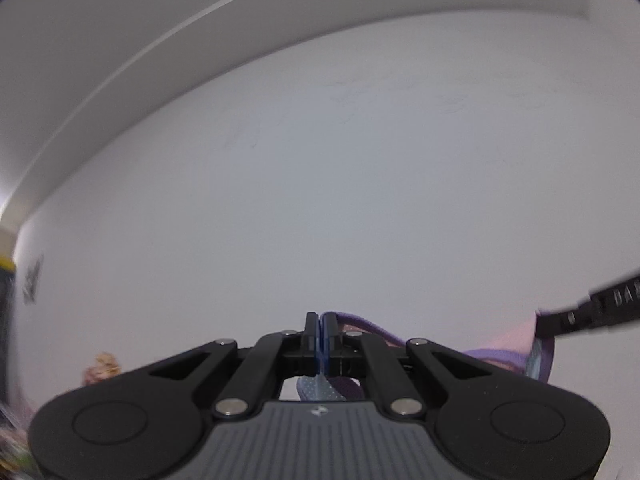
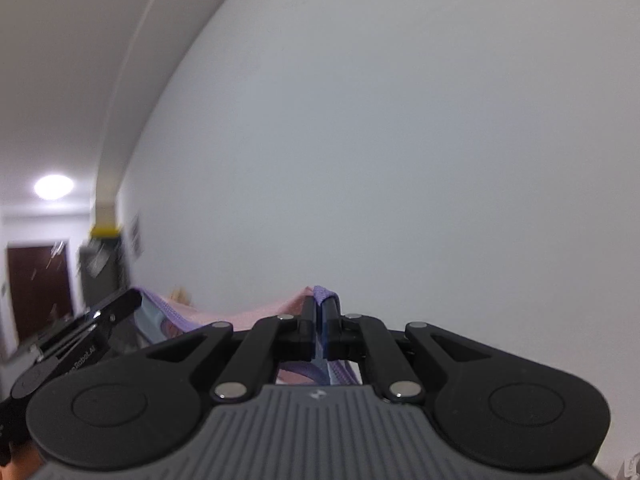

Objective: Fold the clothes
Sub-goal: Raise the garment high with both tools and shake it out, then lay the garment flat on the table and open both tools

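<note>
Garment point(image 2: 276, 307), pink w/ purple trim, is held up in the air in front of a white wall point(image 1: 320, 200), stretched between my two grippers. Left gripper point(image 1: 321, 330) clenched on one purple edge, right gripper point(image 2: 319, 312) clenched on the other. Looks like the spread-out step; next I'd lower it flat somewhere, keeping both grips tight and even.

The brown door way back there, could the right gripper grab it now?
Probably not. The door looks far off across the room, and the right gripper is already shut on the purple-edged cloth, which the left gripper holds too.
</note>
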Tool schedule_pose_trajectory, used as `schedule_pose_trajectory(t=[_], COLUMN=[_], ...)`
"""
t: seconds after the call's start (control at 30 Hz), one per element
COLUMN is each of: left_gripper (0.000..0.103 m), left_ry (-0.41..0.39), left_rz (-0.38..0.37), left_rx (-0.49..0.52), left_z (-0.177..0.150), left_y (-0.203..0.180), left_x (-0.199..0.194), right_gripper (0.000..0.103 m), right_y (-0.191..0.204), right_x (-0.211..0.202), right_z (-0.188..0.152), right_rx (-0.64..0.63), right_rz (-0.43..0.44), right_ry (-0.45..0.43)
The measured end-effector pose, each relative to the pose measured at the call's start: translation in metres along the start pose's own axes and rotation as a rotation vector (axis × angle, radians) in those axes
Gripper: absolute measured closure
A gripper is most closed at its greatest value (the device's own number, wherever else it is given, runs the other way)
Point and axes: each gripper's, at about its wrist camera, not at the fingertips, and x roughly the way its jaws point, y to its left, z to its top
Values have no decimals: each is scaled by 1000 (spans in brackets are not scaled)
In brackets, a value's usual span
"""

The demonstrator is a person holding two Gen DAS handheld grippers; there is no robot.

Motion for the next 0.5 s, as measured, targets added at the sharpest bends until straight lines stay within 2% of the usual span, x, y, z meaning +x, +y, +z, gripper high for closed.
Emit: schedule_pose_trajectory(t=[0.1,0.23,0.33,0.4,0.47,0.5], left_gripper=[102,102,102,102,102,102], left_ry=[99,332,483,569,657,695], left_rz=[-50,-161,-199,-203,-216,-226], left_rx=[76,128,162,170,154,143], left_z=[-50,-125,-174,-187,-224,-244], left_y=[-4,-13,-9,5,5,18], left_x=[-66,-164,-237,-280,-309,-316], right_gripper=[101,101,101,101,101,101], right_y=[5,32,77,94,110,115], right_x=[-20,-65,-121,-145,-171,-181], right_z=[-59,-176,-256,-294,-316,-324], right_rx=[-34,-49,-35,4,36,42], right_rz=[66,170,237,265,282,285], right_ry=[127,380,579,670,739,755])
